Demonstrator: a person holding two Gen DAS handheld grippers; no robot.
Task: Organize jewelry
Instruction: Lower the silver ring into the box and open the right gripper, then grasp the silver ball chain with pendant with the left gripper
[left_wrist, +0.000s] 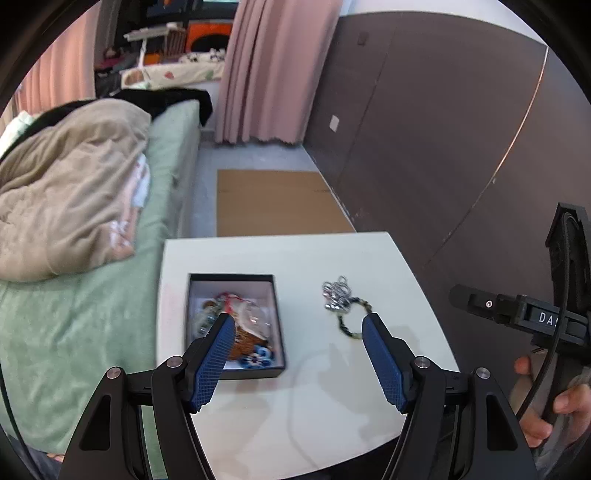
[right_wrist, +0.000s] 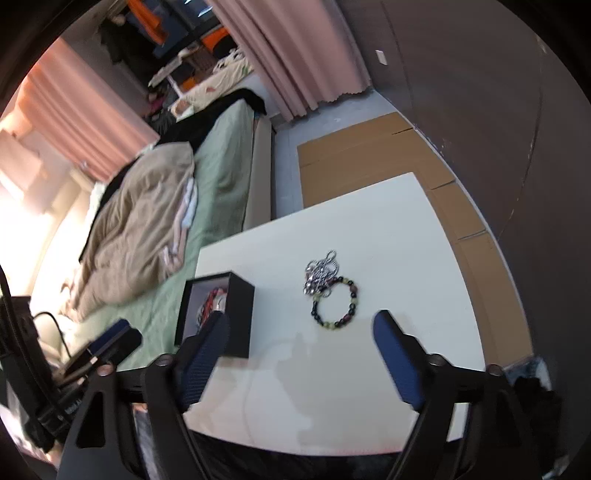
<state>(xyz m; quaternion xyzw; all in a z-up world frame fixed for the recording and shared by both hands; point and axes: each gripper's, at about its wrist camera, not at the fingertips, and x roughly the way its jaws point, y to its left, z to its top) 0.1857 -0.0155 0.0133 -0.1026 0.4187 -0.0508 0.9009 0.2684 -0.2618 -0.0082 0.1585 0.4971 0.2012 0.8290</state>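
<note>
Left wrist view | left gripper (left_wrist: 299, 326) jaws wide apart, empty | right gripper (right_wrist: 301, 321) jaws apart, empty, above beaded bracelet (right_wrist: 335, 305)

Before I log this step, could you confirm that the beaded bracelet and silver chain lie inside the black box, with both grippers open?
Not quite: the beaded bracelet and silver chain lie on the white table beside the black box, as the right wrist view shows.
</note>
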